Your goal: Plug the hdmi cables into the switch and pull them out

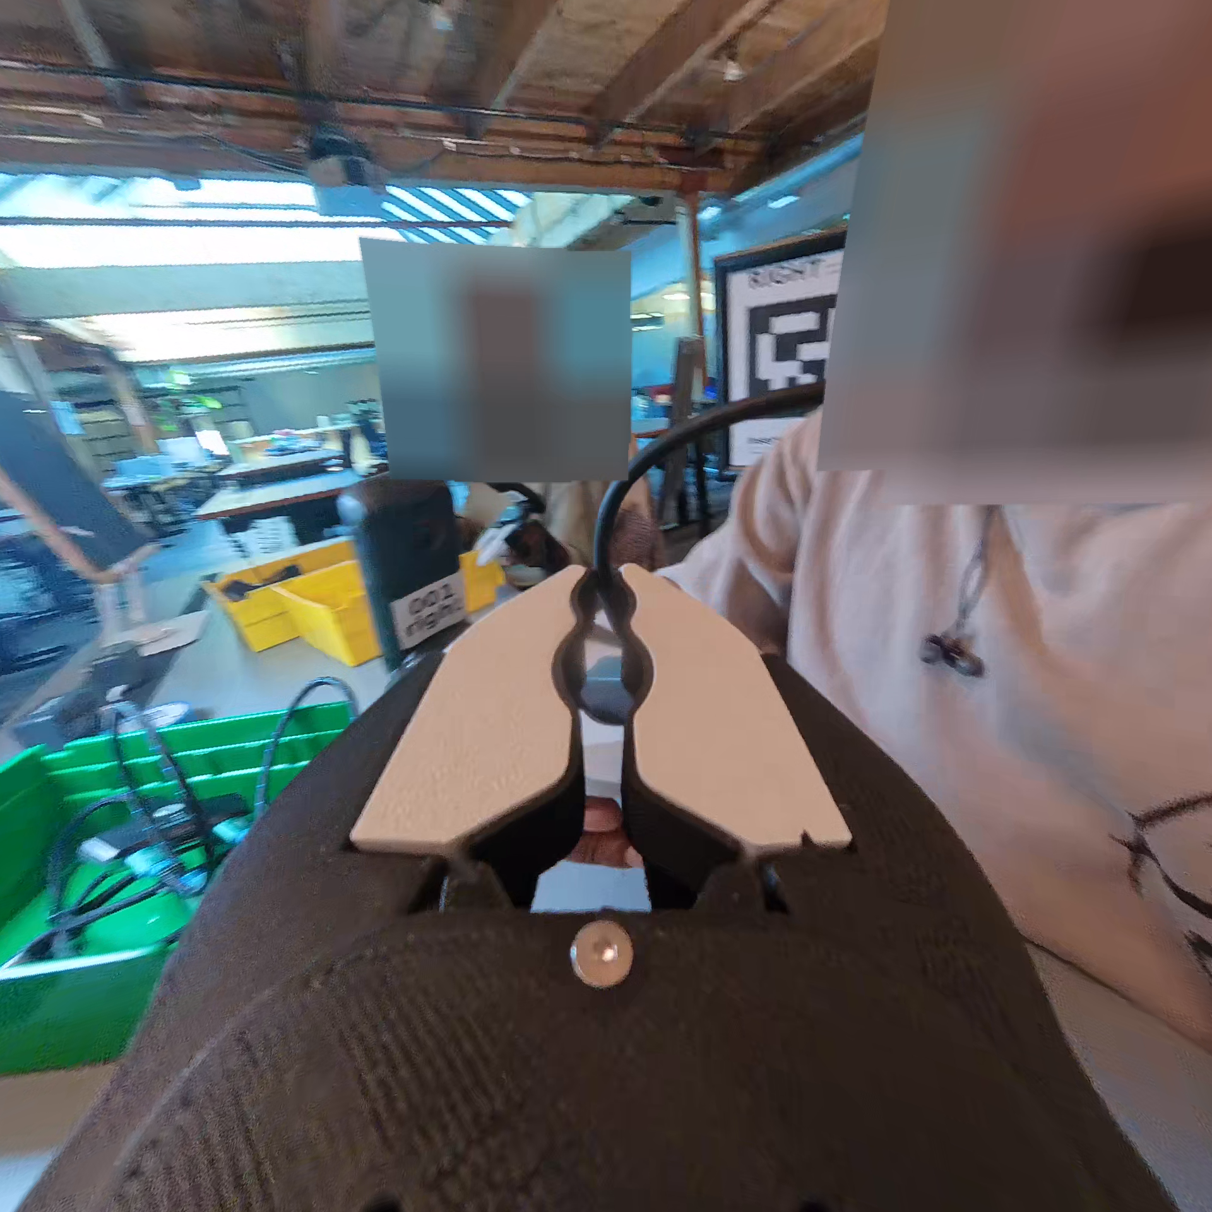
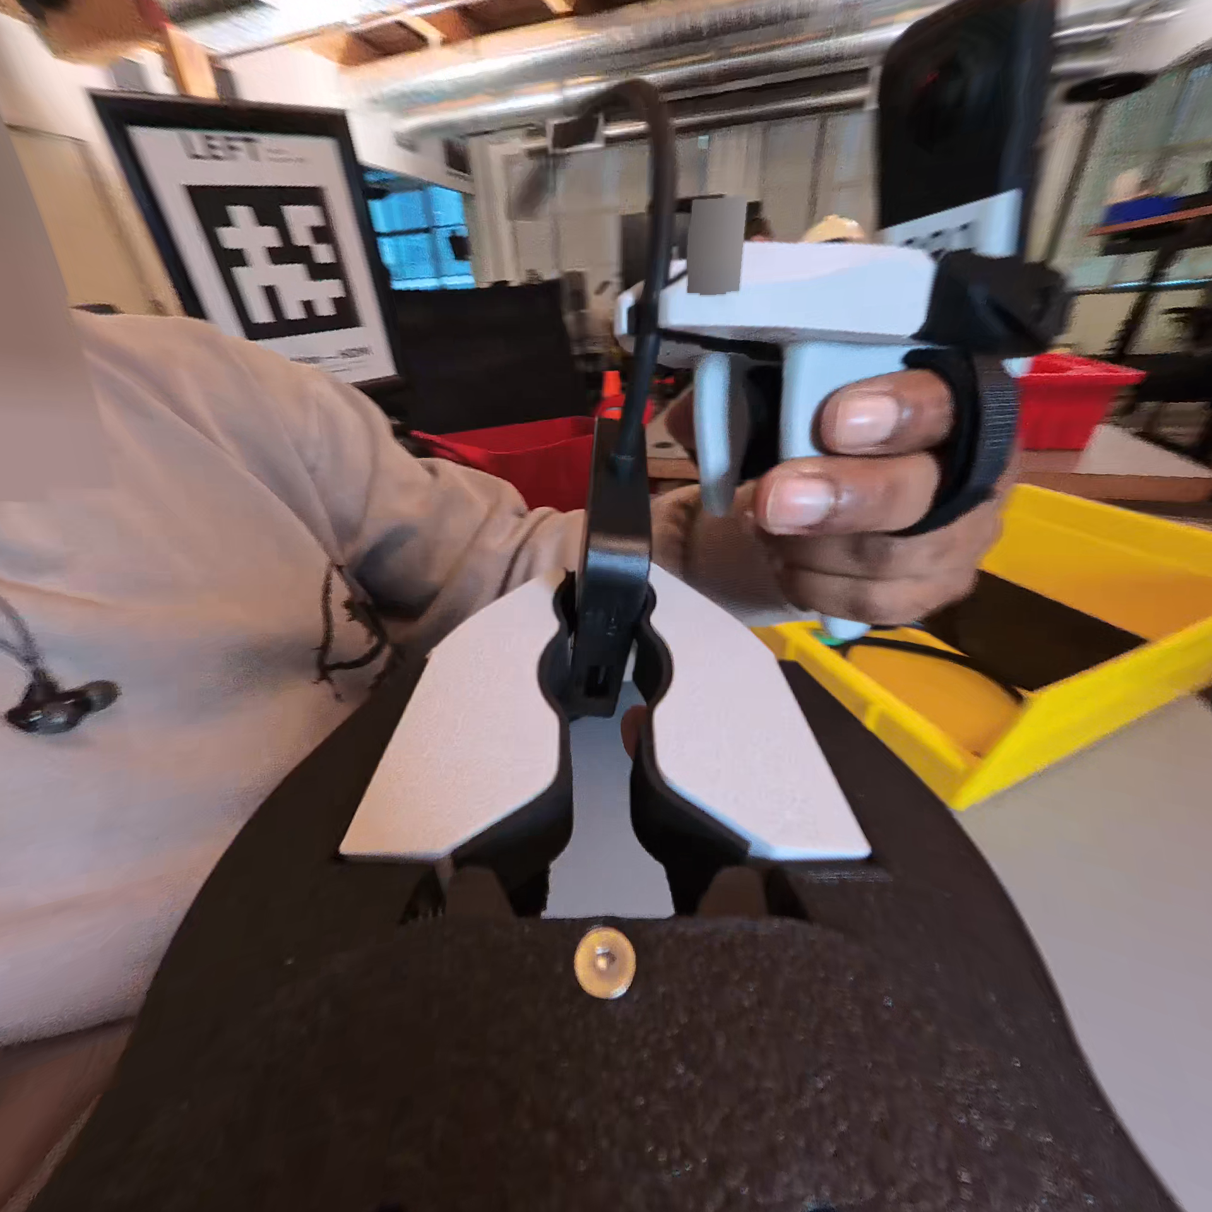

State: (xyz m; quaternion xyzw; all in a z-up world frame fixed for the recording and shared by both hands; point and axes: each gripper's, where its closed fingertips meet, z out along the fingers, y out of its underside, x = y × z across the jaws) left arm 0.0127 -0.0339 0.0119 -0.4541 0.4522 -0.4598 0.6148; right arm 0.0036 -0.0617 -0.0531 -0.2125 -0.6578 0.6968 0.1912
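cables lay tangled in the green bin at the far left, and yellow bins stood behind it on the bench; their contents were hard to make out. the left gripper had its jaws pinched together on a thin black hdmi cable that arched up and away. the right gripper had its jaws clamped on a flat black switch, held upright, with the cable entering its upper end. judged from this, one cable was seated, so the next move called for a straight pull while the switch stayed braced. another yellow bin at right held something yellow, and red bins stood beyond.
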